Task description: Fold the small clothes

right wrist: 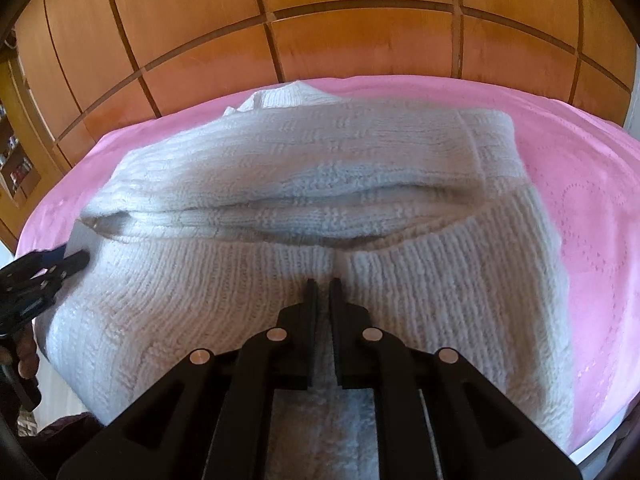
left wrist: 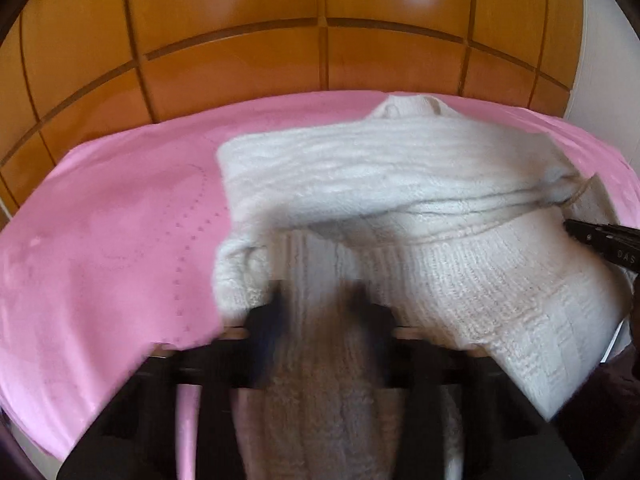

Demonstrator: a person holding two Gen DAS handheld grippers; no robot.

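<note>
A white knitted sweater [left wrist: 360,168] lies on a pink blanket [left wrist: 100,240], its collar at the far side. Its near ribbed hem is lifted and doubled towards the body. My left gripper [left wrist: 320,304] is blurred, with the hem bunched between its fingers. My right gripper [right wrist: 323,292] is shut on the ribbed hem of the sweater [right wrist: 300,184], with a thin strip of knit pinched between the jaws. The left gripper's tip [right wrist: 60,266] shows at the left edge of the right wrist view, at the sweater's left side. The right gripper's tip [left wrist: 600,238] shows at the right edge of the left wrist view.
The pink blanket [right wrist: 580,200] covers the whole surface around the sweater. A wooden panelled wardrobe [left wrist: 320,20] stands right behind it. A shelf with small items [right wrist: 16,160] is at the far left.
</note>
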